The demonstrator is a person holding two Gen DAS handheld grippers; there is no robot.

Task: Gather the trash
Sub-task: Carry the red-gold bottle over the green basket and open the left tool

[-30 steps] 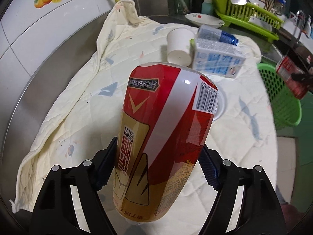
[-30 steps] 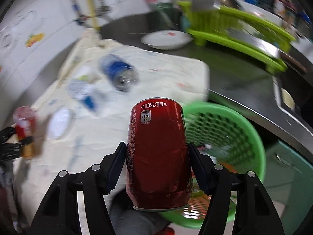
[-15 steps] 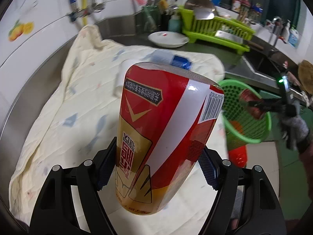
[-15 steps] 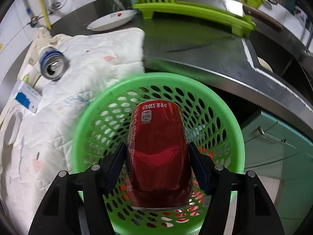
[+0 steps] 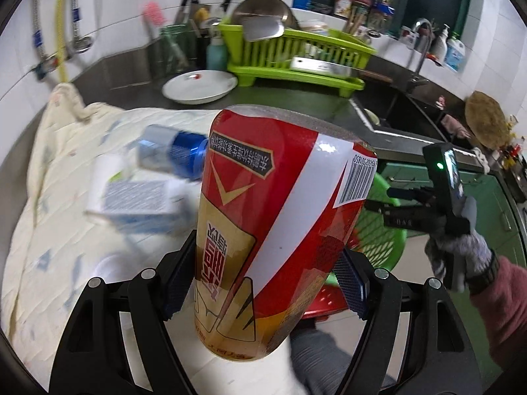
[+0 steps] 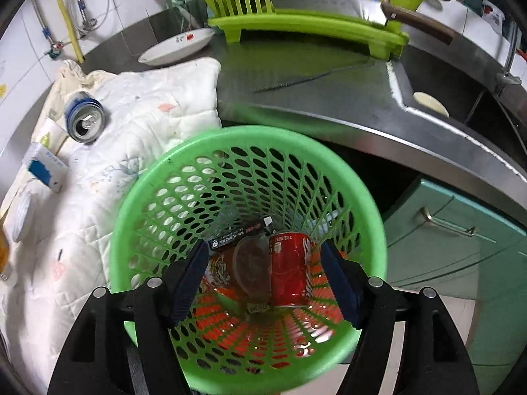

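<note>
My left gripper (image 5: 263, 279) is shut on a red, white and gold can (image 5: 276, 230), held up over the quilted cloth (image 5: 49, 223). My right gripper (image 6: 266, 279) is open and empty above the green mesh basket (image 6: 138, 223); it also shows in the left wrist view (image 5: 392, 207). A red soda can (image 6: 290, 270) lies in the basket's bottom beside a dark wrapper (image 6: 240, 233) and other trash. A blue can (image 6: 84, 120), a blue and white carton (image 6: 44, 168) and a white lid (image 6: 19, 217) lie on the cloth (image 6: 148, 125).
A white plate (image 6: 178, 46), a green dish rack (image 6: 309, 16) with a cleaver (image 6: 346, 8), and a sink (image 6: 461, 98) sit on the steel counter (image 6: 313, 92). Green cabinet doors (image 6: 461, 247) stand below. In the left wrist view the basket (image 5: 382, 230) is at right.
My right gripper opened and the red soda can dropped into the basket. My left gripper swung right with its can toward the basket.
</note>
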